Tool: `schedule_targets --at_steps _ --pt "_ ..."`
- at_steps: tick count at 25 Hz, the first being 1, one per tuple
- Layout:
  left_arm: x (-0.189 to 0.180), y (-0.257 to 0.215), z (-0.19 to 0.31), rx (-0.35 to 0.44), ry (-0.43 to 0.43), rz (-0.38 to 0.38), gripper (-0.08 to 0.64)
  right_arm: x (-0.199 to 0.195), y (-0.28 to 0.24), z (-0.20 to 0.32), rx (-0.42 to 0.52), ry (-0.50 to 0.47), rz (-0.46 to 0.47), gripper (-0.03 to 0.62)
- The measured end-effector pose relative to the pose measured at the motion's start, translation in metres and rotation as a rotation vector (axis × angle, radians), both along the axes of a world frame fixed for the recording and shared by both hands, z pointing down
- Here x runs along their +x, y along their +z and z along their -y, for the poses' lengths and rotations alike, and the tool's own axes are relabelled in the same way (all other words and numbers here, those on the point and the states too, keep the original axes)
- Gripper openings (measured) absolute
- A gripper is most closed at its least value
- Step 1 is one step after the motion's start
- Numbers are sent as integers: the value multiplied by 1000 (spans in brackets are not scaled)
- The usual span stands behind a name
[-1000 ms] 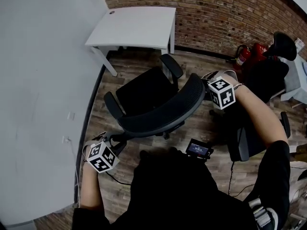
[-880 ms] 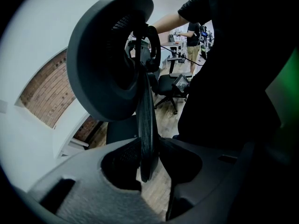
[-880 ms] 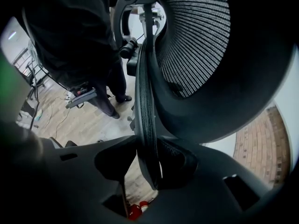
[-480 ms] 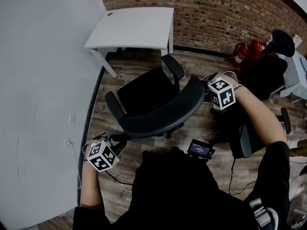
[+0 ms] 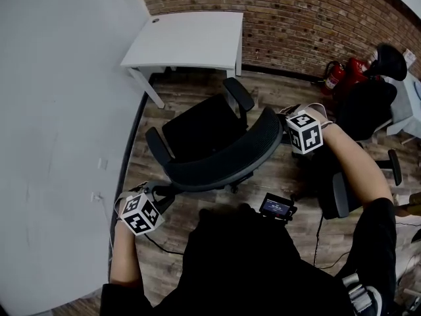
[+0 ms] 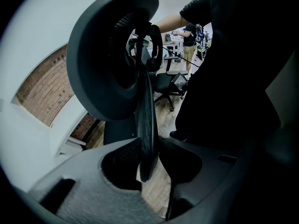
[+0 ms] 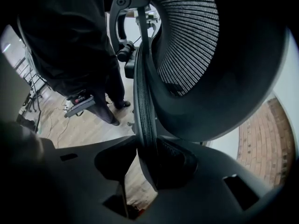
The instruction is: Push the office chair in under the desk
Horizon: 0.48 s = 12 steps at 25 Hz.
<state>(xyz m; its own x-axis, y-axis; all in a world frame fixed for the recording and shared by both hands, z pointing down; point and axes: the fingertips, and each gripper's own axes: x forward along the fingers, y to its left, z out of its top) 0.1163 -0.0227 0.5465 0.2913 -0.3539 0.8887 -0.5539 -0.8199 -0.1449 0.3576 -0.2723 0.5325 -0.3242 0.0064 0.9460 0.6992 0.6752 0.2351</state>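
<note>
The black office chair [image 5: 202, 135] stands on the wood floor a short way in front of the white desk [image 5: 191, 39], seat facing the desk. Its curved mesh backrest [image 5: 230, 158] is nearest me. My left gripper [image 5: 160, 193] is shut on the backrest's left edge, my right gripper [image 5: 284, 125] on its right edge. In the left gripper view the thin backrest rim [image 6: 145, 125] runs down between the jaws of the left gripper [image 6: 148, 146], with both pads against it. The right gripper view shows that rim [image 7: 144, 111] clamped likewise in the right gripper [image 7: 148, 157].
A brick wall [image 5: 296, 12] runs behind the desk and a white wall [image 5: 59, 110] along the left. A second black chair [image 5: 368, 104] and red fire extinguishers [image 5: 343, 74] stand at the right. A small screen device [image 5: 276, 206] hangs at my front, cables trailing on the floor.
Nearly nothing: the whole scene has shifted slightly down and right in the head view. Both grippers keep the same hold on the backrest.
</note>
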Motion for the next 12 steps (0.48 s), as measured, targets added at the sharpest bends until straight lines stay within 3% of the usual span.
schedule_targets --at_steps 12 --pt "-57 1 4 10 -15 21 123 -44 1 -9 -2 48 34 141"
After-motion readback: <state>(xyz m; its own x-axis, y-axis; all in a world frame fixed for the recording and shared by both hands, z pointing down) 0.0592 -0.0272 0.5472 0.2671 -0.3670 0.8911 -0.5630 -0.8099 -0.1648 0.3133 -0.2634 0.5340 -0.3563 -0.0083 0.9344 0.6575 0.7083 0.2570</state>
